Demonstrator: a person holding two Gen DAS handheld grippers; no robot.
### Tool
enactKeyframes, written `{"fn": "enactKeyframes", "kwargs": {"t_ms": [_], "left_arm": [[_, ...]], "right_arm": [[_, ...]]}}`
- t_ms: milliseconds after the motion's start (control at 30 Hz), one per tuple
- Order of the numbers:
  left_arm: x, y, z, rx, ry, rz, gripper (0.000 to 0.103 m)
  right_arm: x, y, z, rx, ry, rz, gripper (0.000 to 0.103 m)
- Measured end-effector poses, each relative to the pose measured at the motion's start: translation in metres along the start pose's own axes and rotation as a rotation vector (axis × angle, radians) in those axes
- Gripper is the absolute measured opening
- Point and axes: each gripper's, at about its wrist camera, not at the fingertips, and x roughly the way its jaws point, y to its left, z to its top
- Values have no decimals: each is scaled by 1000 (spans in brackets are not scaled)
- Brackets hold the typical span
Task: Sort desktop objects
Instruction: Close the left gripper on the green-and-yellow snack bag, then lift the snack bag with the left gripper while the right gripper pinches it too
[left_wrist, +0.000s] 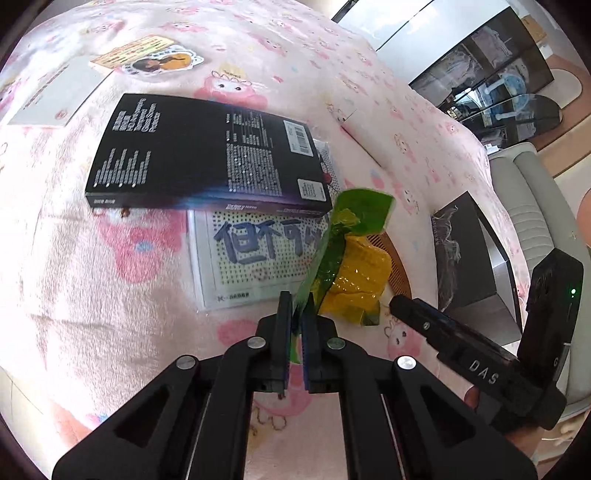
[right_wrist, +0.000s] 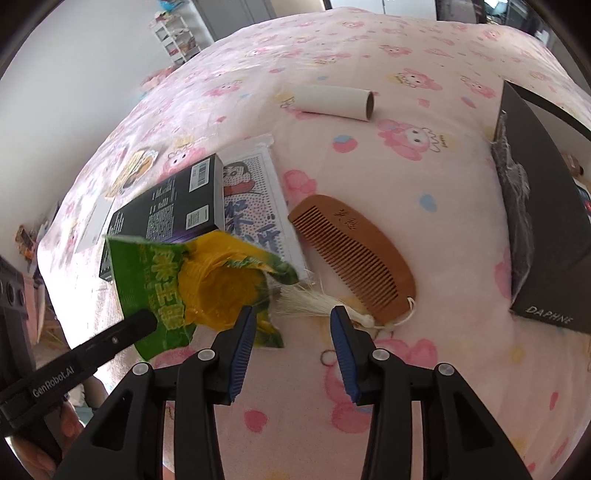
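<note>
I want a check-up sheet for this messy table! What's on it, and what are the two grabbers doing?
Surface: pink cartoon blanket covering the table.
Job's things: green and yellow snack bag; black book lying on a dotted white packet; wooden comb with tassel.
Clutter: cardboard tube; dark box; sticker card.
Grippers: left gripper shut on the snack bag's green edge; right gripper open, fingers empty.
Cables: nothing seen.
Surroundings: shelf rack, pale wall.

A lived-in home: the pink cartoon-print blanket (right_wrist: 424, 229) fills both views, a white storage rack (right_wrist: 175, 35) stands upper left, and a glass-fronted cabinet (left_wrist: 491, 77) upper right.
</note>
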Motion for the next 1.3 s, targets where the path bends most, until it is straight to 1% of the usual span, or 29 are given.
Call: {"fn": "enactKeyframes", "kwargs": {"t_ms": [33, 100, 167, 233, 300, 333, 433, 567, 600, 667, 700, 767, 800, 833, 900, 1033, 1067, 1100, 1133, 1167, 1300], "left_arm": [[1, 1, 2, -1, 7, -10, 7], [1, 2, 6, 2, 16, -22, 8], [1, 2, 10, 18, 12, -14, 10], [1, 1, 13, 39, 4, 7, 14], [3, -1, 17, 52, -5, 18, 16], [5, -1, 19, 56, -7, 18, 18], [13, -3, 24, 68, -6, 17, 22], [31, -1, 27, 74, 12, 70, 22], [32, 2, 27, 66, 11, 65, 22], [33, 7, 28, 44, 9, 44, 22], [33, 9, 28, 37, 10, 37, 22], [33, 11, 28, 31, 10, 31, 22], [33, 12, 28, 30, 7, 29, 20], [32, 13, 28, 30, 4, 24, 16], [29, 11, 28, 34, 0, 25, 15], [25, 2, 19, 64, 3, 31, 13], [25, 1, 17, 67, 2, 35, 12], [25, 0, 15, 70, 3, 38, 9], [25, -1, 13, 69, 3, 43, 6], [24, 0, 12, 64, 1, 44, 6], [17, 3, 7, 46, -8, 32, 5]], "right_arm": [[2, -1, 1, 0, 4, -1, 42], [5, -4, 3, 1, 12, 1, 42], [7, -5, 6, 6, 21, 9, 43], [9, -4, 6, 1, 29, 37, 45], [11, -2, 5, -9, 36, 62, 47], [14, -1, 5, -14, 43, 66, 49], [22, 2, 4, -23, 59, 84, 50], [23, 6, 6, -18, 34, 115, 52], [24, 6, 6, -21, 30, 108, 52], [30, 2, 8, -9, 31, 94, 59], [34, -2, 10, 5, 34, 92, 60], [41, -9, 13, 45, 50, 115, 62], [43, -12, 15, 62, 54, 129, 63], [44, -13, 16, 64, 53, 139, 63], [44, -13, 18, 58, 47, 157, 63], [29, -4, 19, 10, 10, 210, 31], [25, -1, 20, -5, -1, 224, 30], [21, 4, 19, -28, -15, 209, 29], [19, 6, 18, -46, -21, 202, 24], [17, 9, 17, -61, -25, 195, 21], [16, 1, 14, -29, -4, 187, 21]]}}
